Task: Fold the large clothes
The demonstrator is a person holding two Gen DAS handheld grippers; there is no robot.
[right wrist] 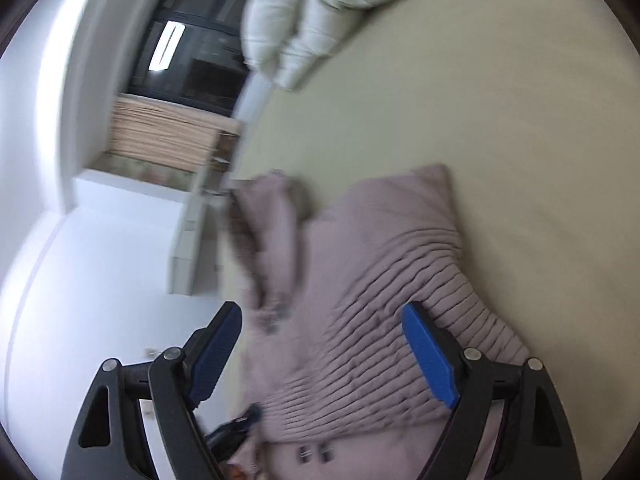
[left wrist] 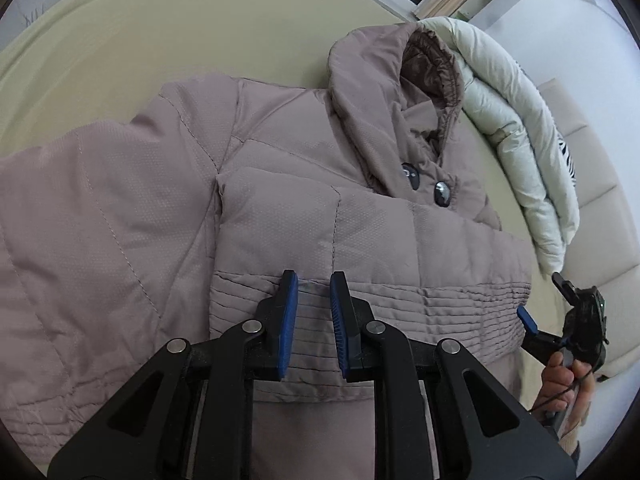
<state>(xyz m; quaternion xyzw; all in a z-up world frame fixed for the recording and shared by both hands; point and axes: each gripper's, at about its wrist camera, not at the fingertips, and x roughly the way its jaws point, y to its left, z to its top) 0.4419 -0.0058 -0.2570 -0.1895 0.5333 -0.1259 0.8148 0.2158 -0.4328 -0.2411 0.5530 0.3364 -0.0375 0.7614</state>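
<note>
A mauve padded hooded jacket [left wrist: 280,184] lies front-up on the pale green bed, hood toward the far right, one sleeve folded across the chest. My left gripper [left wrist: 314,284] hovers over that sleeve's ribbed cuff [left wrist: 360,308] with its blue pads a small gap apart and nothing between them. My right gripper [left wrist: 540,312] shows at the jacket's right edge, held by a hand. In the blurred right wrist view the right gripper [right wrist: 324,320] is wide open above the ribbed cuff [right wrist: 384,320], holding nothing.
A cream quilted coat [left wrist: 516,128] lies bunched beside the hood; it also shows in the right wrist view [right wrist: 312,12]. The bed sheet [left wrist: 160,32] stretches beyond the jacket. A beige sofa [left wrist: 592,184] stands at the right. A white wall, wooden shelves and a dark window [right wrist: 188,60] lie past the bed.
</note>
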